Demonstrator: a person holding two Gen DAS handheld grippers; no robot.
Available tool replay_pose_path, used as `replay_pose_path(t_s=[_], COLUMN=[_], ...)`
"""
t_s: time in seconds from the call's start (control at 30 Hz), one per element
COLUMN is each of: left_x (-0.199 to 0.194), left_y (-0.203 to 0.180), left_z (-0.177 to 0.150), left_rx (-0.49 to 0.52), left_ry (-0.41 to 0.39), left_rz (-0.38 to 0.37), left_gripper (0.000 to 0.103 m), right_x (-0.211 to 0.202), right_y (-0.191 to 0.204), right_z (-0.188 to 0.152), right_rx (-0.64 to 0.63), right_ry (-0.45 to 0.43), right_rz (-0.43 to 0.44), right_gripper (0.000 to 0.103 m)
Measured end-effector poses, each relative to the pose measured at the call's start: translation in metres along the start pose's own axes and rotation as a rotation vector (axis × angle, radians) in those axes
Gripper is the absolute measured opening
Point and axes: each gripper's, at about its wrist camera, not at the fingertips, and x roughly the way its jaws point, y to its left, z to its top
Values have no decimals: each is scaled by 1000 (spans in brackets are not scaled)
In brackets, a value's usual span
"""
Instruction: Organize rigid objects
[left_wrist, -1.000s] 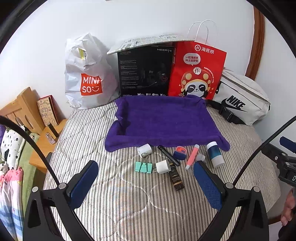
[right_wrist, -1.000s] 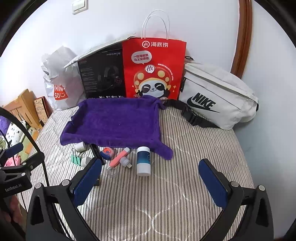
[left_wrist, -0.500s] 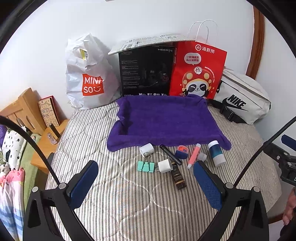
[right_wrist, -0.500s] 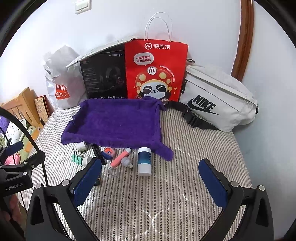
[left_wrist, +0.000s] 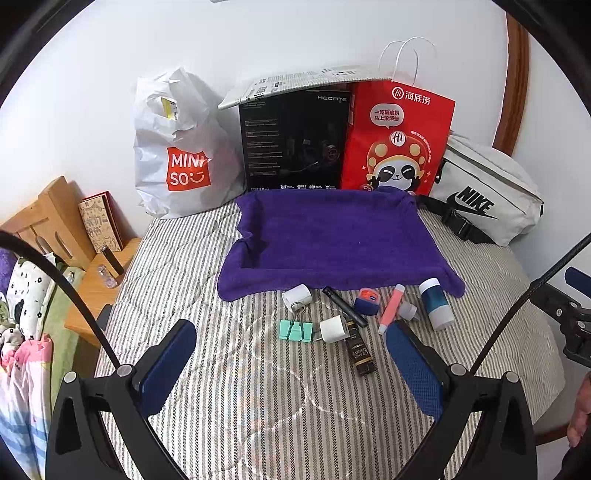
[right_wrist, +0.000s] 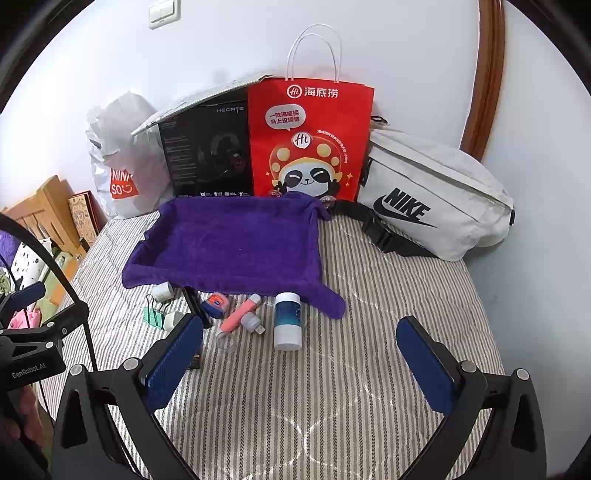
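1. While both the left tool (left_wrist: 288, 363) and right tool (right_wrist: 301, 363) hang spread apart and empty, nothing is gripped.
2. Just ahead of them on the bed (right_wrist: 369, 387), the blue-and-white bottle (right_wrist: 287, 320), pink tube (right_wrist: 240, 312) and green binder clips (left_wrist: 295, 329) crowd together; a closing pad risks nudging neighbours.
3. Beyond lies the purple towel (left_wrist: 332, 236); round items may roll on the soft quilt.

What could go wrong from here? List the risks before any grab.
The blue-and-white bottle lies on its side on soft bedding, so it may roll when nudged. The pink tube, small adapter and clear cap crowd together; the open right hand-held gripper could knock neighbours.
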Motion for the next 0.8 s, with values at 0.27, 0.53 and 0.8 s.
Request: replay_pose_path(t_s=[0.27, 0.53, 0.8], left_x=[0, -2, -2], left_y=[1, 1, 1], left_z=[1, 2, 3], left_rx=[5, 8, 9], left_ry=[1, 2, 3], left_rz=[5, 6, 7], left_gripper=[103, 103, 103], right_x=[0, -2, -3], right_y=[1, 0, 0], right_z=[1, 1, 1], right_rx=[-1, 1, -2], right_ry=[2, -1, -1], right_rz=[0, -2, -1], right_gripper=[103, 103, 103])
